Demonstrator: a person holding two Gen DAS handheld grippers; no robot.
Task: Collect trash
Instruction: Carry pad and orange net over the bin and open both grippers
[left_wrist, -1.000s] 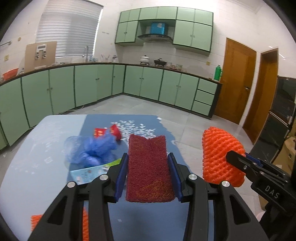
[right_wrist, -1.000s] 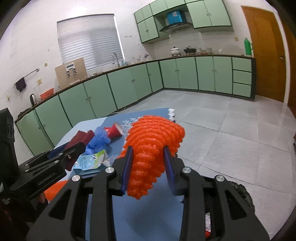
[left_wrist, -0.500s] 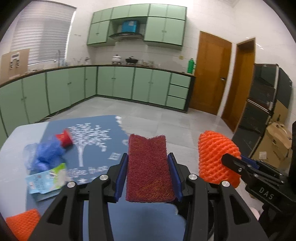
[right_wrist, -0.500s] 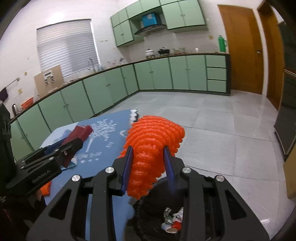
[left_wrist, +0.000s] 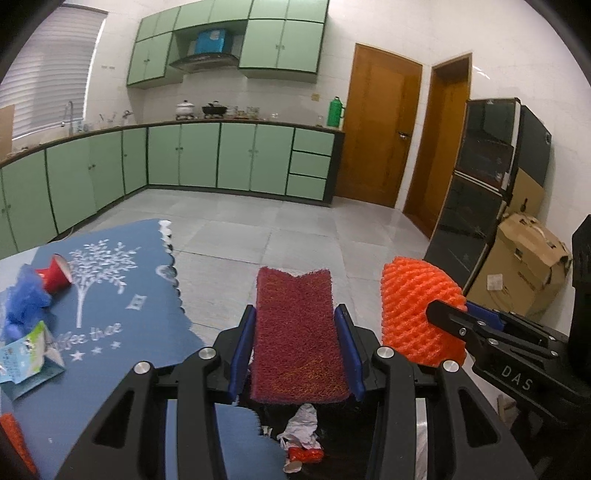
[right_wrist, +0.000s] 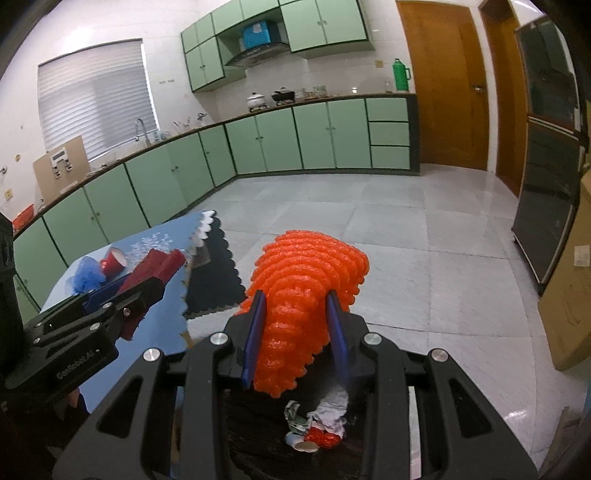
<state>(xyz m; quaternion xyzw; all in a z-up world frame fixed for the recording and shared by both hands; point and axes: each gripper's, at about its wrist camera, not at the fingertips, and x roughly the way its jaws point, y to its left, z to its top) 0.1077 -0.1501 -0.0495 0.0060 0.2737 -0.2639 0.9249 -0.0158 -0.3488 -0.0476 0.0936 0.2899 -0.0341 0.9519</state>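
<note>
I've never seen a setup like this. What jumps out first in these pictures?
The bright orange foam net pinched in the right tongs, and the dark red scrub pad clamped in the left tongs. Both hang over a black bin with crumpled trash inside, beside a blue-clothed table.

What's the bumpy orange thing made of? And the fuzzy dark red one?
The orange netting in the right gripper looks like soft plastic foam mesh, the fruit-wrapping kind: its ribbed, slightly glossy loops bulge out where the fingers squeeze it. The dark red pad in the left gripper looks like a coarse fibre scouring pad: matte, scratchy-looking and flat. That is a guess from looks only.
</note>
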